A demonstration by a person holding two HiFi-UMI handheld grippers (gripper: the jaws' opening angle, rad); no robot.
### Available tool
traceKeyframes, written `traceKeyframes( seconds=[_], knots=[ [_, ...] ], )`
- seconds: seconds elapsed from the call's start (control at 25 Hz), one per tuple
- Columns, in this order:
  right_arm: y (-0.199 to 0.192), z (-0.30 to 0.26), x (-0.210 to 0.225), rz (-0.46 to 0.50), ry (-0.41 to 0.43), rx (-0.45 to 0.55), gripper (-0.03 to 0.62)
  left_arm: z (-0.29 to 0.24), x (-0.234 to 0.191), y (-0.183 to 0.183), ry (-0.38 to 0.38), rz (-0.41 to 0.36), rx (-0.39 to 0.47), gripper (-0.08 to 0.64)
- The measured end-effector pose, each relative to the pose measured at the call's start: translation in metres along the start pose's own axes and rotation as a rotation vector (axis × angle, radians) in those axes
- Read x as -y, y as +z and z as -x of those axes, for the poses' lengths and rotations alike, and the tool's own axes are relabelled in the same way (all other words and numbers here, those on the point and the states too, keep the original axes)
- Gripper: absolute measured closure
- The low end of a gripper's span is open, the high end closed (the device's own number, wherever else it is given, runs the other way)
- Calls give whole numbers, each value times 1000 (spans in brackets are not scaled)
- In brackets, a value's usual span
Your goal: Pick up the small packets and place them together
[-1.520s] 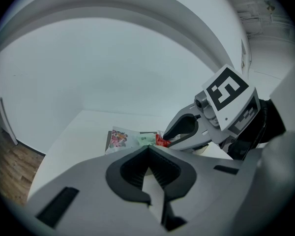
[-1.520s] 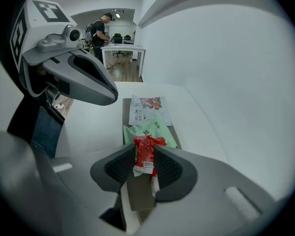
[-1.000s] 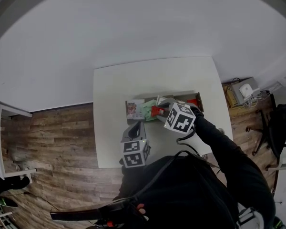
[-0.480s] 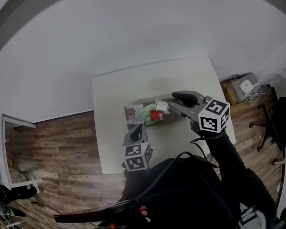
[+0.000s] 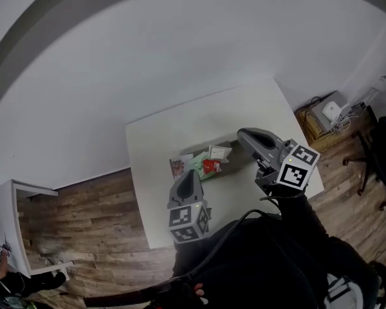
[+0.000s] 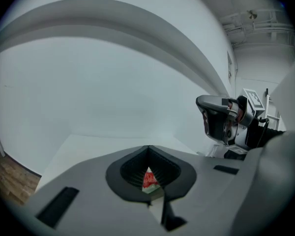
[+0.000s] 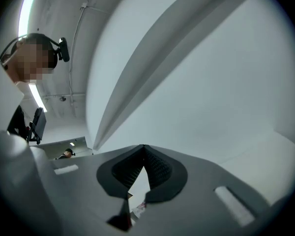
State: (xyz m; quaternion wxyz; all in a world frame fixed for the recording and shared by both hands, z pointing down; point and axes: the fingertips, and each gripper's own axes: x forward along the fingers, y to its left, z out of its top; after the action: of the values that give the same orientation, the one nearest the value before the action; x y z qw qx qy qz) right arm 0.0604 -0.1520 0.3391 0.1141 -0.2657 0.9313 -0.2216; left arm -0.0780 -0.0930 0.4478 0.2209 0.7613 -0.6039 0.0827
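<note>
Finishing, seemingly | small packets point(image 5: 204, 163) together beneath jaws | left gripper point(image 6: 147, 150) closed, empty | right gripper point(image 7: 143, 149) just closed, empty | next: check strays

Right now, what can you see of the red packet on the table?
The red packet is small, flat and bright red; its material is too small to tell. It lies on the white table inside the cluster, against a green packet on its left and a white packet on its far side. The tongs of the left gripper hover nearby, closed; nothing grips it.
</note>
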Motion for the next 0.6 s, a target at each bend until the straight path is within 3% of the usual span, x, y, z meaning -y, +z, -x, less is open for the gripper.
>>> traceKeyframes(
  seconds=[0.28,0.4,0.6],
  knots=[
    [5,-4,-11,217,-99,-51,592,2,4,80,-24,-105,185,559],
    [3,-6,-17,227,-100,-56,592,7,2,108,3,-117,280,560],
    [1,-6,-17,253,-119,-59,592,9,11,110,3,-117,286,560]
  ],
)
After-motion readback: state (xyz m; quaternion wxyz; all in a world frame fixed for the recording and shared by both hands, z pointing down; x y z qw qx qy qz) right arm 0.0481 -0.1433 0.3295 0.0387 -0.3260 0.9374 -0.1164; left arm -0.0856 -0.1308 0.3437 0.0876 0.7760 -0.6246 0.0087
